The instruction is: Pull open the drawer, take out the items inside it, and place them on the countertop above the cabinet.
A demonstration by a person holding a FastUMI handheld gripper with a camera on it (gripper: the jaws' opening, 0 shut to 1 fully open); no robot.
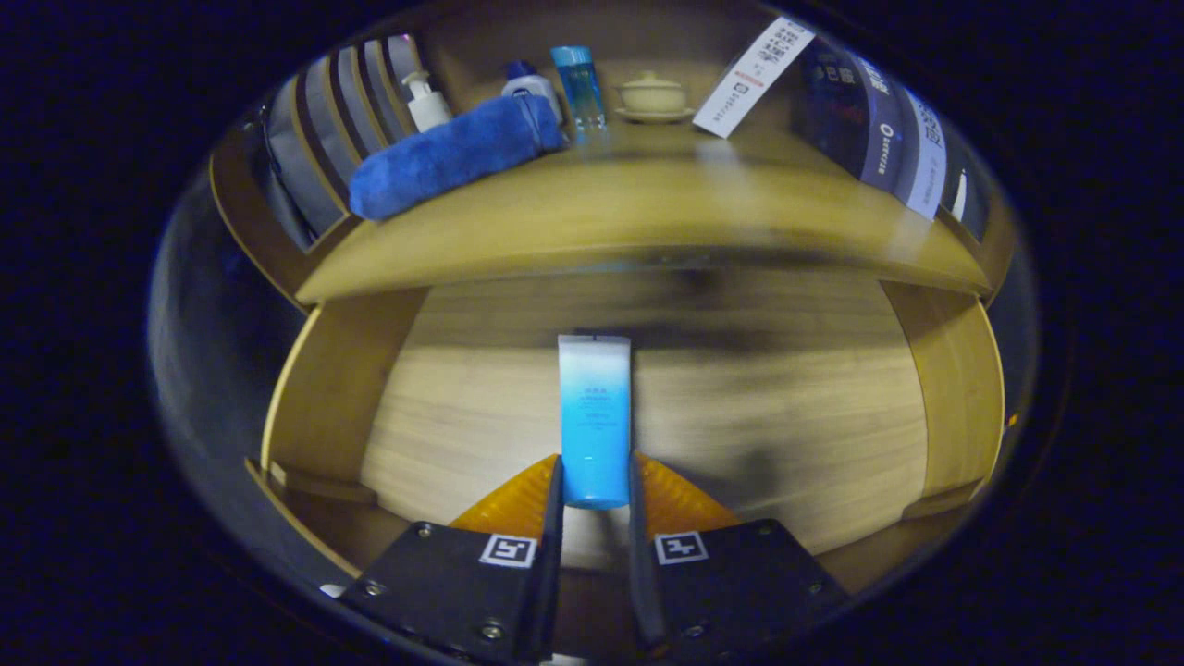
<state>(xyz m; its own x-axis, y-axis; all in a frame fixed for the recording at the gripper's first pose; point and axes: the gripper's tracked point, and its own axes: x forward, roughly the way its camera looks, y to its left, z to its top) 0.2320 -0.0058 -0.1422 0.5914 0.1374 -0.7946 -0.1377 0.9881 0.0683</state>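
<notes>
A: In the gripper view, the gripper (595, 490) has both fingers pressed on the lower end of the blue tube (594, 421). The tube stands up between them, over the open drawer (319, 407).

B: And the countertop (647, 208)?

A: Beyond the fingers and higher. A rolled blue towel (453, 155), a pump bottle (427, 100), a clear blue bottle (580, 85) and a small lidded bowl (653, 96) already stand there, far ahead.

B: What may go wrong?

A: I think the hold is only at the end, so the tube may swing or slip. Its top may also hit the countertop edge if it rises too close.
</notes>
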